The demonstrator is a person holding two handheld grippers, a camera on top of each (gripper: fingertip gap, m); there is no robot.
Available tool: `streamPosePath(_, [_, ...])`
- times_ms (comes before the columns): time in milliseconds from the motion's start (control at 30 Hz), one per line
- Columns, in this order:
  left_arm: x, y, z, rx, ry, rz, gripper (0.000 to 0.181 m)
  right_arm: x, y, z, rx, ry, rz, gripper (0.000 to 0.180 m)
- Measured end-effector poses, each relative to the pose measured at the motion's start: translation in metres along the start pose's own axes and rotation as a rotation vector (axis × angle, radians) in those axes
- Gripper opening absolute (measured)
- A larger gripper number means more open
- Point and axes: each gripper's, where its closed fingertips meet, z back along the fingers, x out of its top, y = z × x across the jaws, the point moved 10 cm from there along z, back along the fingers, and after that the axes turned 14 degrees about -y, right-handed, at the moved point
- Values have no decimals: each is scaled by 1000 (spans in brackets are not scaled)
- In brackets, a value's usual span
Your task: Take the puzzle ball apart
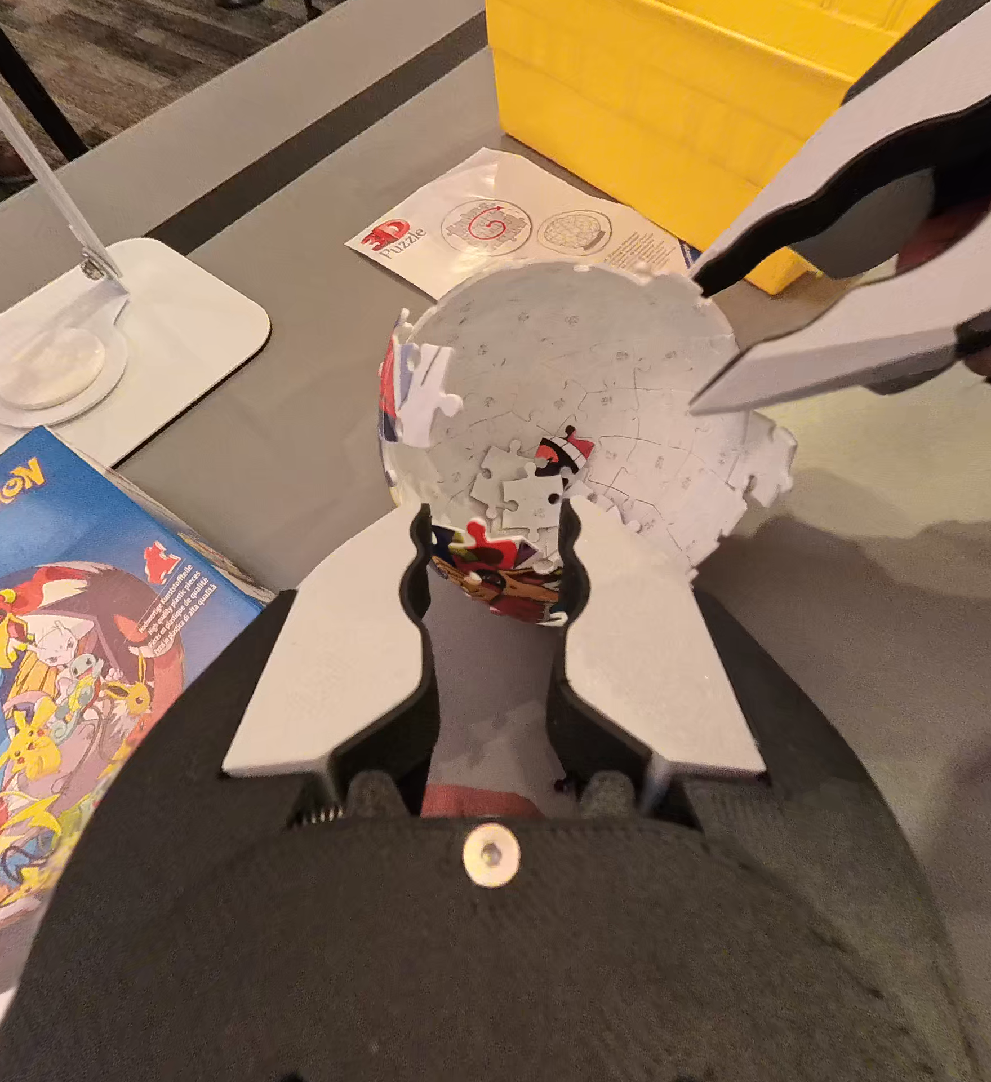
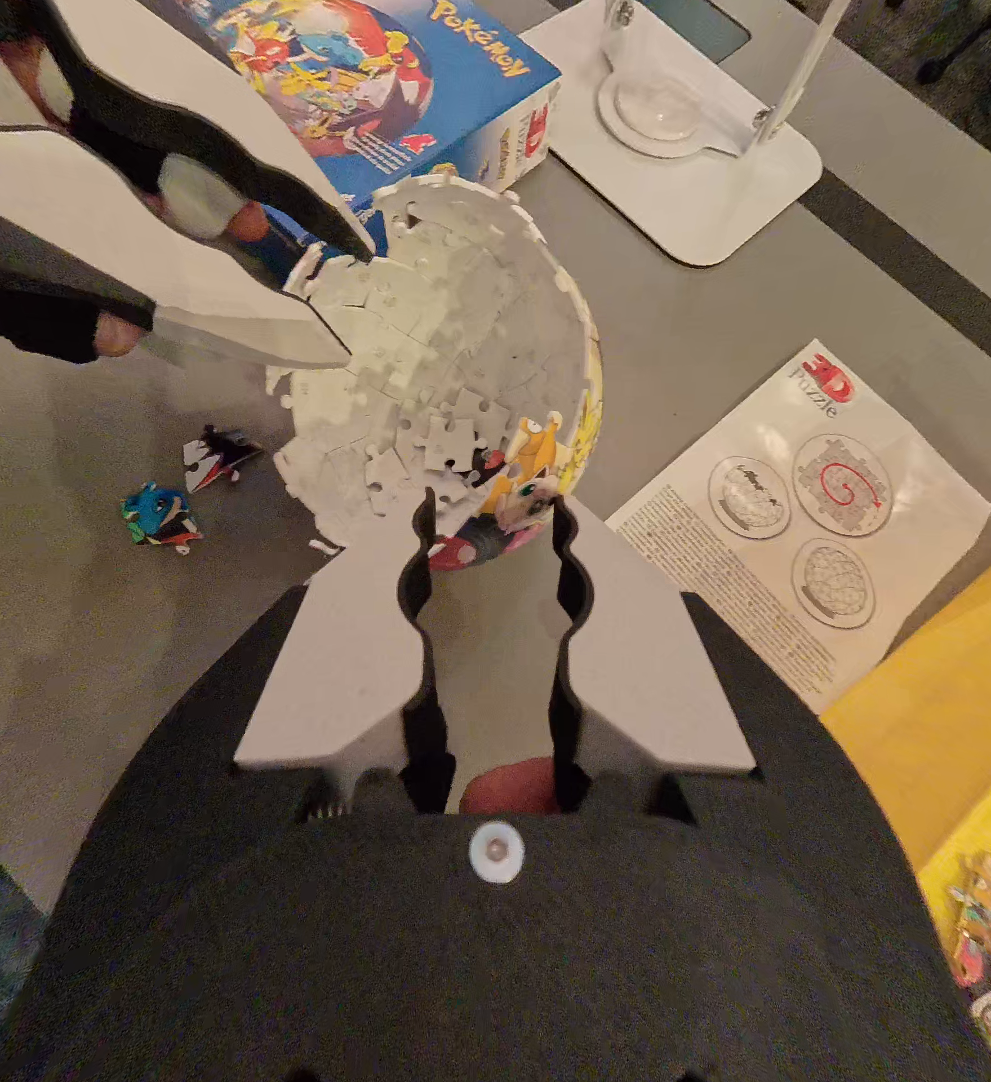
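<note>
Grey table (image 2: 686, 328): one half-open puzzle ball (image 2: 458, 363), two loose pieces (image 2: 188, 492), two open grippers (image 1: 493, 521).

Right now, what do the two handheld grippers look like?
Identical build: left gripper and right gripper each have a black textured body, a silver centre screw and pale grey wedge fingers lined with wavy black pads. The person wears black fingerless gloves.
</note>
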Motion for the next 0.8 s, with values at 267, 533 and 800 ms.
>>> streamPosePath(267, [-35, -27, -11, 41, -45, -245, 0, -3, -2, -8, -54, 9, 57, 21])
streamPosePath(533, [-6, -7, 8, 86, -150, -264, 33, 3, -9, 1, -63, -66, 32, 22])
streamPosePath(800, [-11, 18, -10, 48, -48, -125, 33, 6, -5, -13, -118, -56, 139, 7])
